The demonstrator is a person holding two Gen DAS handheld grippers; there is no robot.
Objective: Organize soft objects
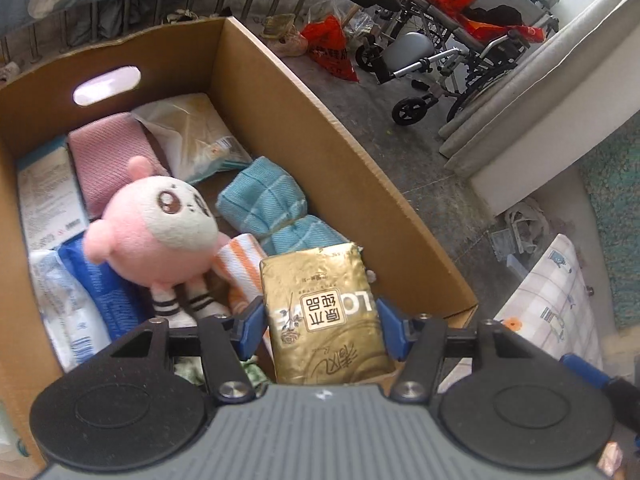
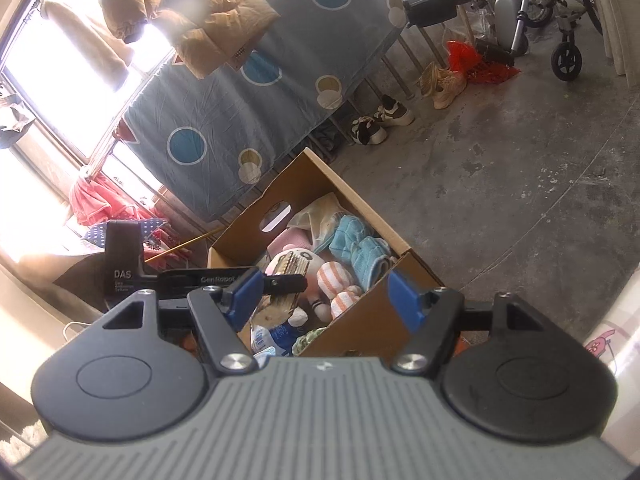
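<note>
My left gripper [image 1: 320, 328] is shut on a gold tissue pack [image 1: 320, 304] and holds it over the near end of an open cardboard box [image 1: 280, 92]. The box holds a pink plush doll [image 1: 160, 224], a folded pink towel [image 1: 112, 160], rolled teal cloths [image 1: 264, 196], an orange-striped cloth [image 1: 244, 264] and blue-white packs [image 1: 80, 292]. My right gripper [image 2: 322, 300] is open and empty, higher up and further back, above the same box [image 2: 360, 316]. In the right wrist view the left gripper [image 2: 256, 280] with the gold pack [image 2: 286, 276] shows over the box.
The box stands on a bare concrete floor [image 2: 500, 184] beside a bed with a blue spotted sheet [image 2: 248, 100]. Shoes [image 2: 380, 120] lie under the bed edge. A wheelchair [image 1: 452, 44] and red bags [image 1: 332, 48] stand beyond the box. A checked cloth [image 1: 552, 300] lies at right.
</note>
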